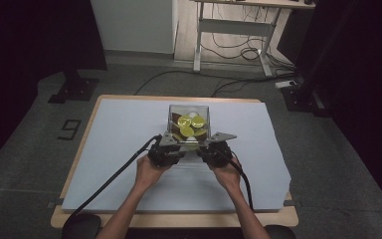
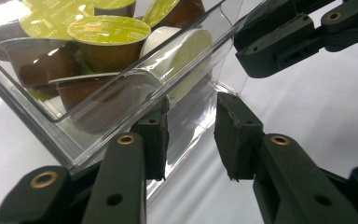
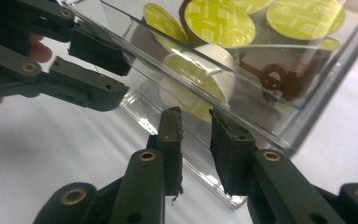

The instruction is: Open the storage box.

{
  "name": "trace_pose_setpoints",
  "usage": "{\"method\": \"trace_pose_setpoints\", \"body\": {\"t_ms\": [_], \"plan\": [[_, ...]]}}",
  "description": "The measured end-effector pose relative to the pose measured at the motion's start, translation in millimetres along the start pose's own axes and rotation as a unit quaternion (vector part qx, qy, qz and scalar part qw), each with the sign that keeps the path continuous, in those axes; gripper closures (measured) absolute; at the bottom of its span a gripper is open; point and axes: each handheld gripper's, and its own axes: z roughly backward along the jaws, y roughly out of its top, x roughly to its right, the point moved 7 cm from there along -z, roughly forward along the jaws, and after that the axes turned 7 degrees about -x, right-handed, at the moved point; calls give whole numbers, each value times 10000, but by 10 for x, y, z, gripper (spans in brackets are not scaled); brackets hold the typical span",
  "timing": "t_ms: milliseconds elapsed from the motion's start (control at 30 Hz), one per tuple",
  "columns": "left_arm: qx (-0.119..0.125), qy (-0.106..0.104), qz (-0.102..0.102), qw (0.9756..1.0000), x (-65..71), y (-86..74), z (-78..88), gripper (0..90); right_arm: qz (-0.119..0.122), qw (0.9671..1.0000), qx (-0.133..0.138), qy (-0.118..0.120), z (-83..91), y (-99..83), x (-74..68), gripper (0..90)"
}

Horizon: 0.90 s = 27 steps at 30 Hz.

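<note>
**Both claws at the near lip of the pod box**

L claw (image 2: 191,133): jaws narrowed, a gap between pads. Its left pad (image 2: 161,135) lies against the near clear wall of the clear box (image 1: 189,110); the other pad stands off it, on the bench side. So not clamped yet, as far as the left gripper view shows. R claw (image 3: 196,140): same story, jaws close together with a slim gap, tips right at the box's near bottom edge, wall not visibly pinched between the pads.

In the high view both claws sit side by side at the box's near side, L claw (image 1: 171,144) and R claw (image 1: 214,145), a hand behind each.

Step, by my read: taking hold of the box's front wall w/ both claws, prob. to lift or tip it. Next move calls for sliding one pad inside the lip and one outside, then squeezing evenly on both sides; thin slick plastic, may slip.

Box stands mid-bench on the white sheet (image 1: 119,149), just beyond the claws. Inside: coffee pods (image 2: 107,32), brown bodies w/ yellow-green foil lids, heaped loosely, plus one white pod (image 3: 200,79) lying against the near wall. Count can't be told.
</note>
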Motion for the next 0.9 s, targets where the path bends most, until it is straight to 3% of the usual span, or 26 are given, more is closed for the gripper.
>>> {"method": "trace_pose_setpoints", "body": {"t_ms": [233,600,900], "plan": [[42,100,-16,9999,3,3,-5,686,135,9999,4,37,-40,44,-65,754],[115,205,-24,9997,9,1,1,714,66,9997,105,210,-40,38,-55,756],[207,-25,17,9998,51,-31,55,730,164,9995,71,241,8,23,-105,740]]}}
